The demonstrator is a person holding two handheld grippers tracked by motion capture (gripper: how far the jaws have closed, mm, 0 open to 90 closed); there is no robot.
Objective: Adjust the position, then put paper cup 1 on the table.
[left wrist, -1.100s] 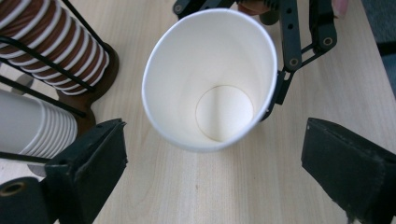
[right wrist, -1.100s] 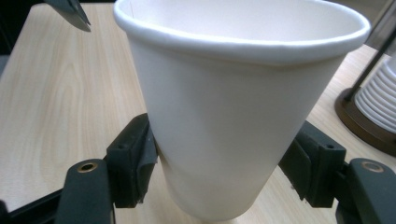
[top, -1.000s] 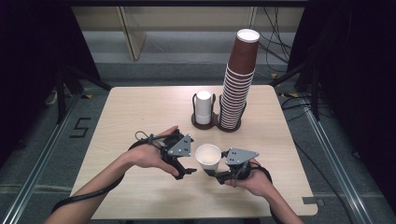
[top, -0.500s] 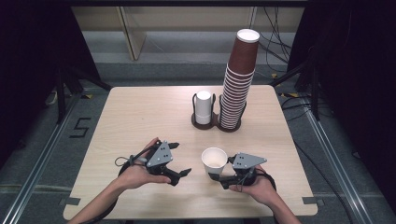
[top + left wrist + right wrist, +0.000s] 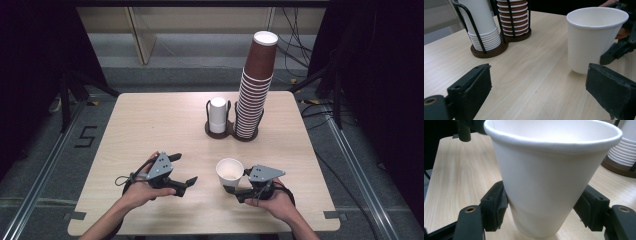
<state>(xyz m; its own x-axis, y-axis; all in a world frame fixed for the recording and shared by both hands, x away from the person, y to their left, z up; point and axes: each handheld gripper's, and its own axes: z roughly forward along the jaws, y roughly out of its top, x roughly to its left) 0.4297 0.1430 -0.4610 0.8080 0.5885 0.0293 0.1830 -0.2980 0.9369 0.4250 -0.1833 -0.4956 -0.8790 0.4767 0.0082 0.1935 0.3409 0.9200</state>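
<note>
Progress so far: one white paper cup (image 5: 229,173) taken out and standing upright on the near part of the wooden table (image 5: 150,125), right of centre, well apart from the holder. Right gripper (image 5: 234,190) clenched on the cup's lower wall, both jaws pressed against the sides as seen in the right gripper view (image 5: 549,182), base apparently resting on the wood.

Left gripper (image 5: 186,171) released, jaws spread wide and holding nothing, sitting near the table's front edge to the left of the cup, pointed toward it; cup seen just beyond the right-hand jaw in the left gripper view (image 5: 595,37), not between the jaws.

Far side of the table: black wire cup holder (image 5: 220,131) with a short stack of white cups (image 5: 218,114) on its left and a tall stack of brown cups (image 5: 256,90) on its right, topped by a cup showing a white rim. Both stacks upright and untouched at this moment.

Judged stage: early to middle. Separated cup secured and placed; likely left to do, either a handover to the left gripper, a release of the cup on the table, or fetching a further cup from the stacks. Cannot tell which from these views.
</note>
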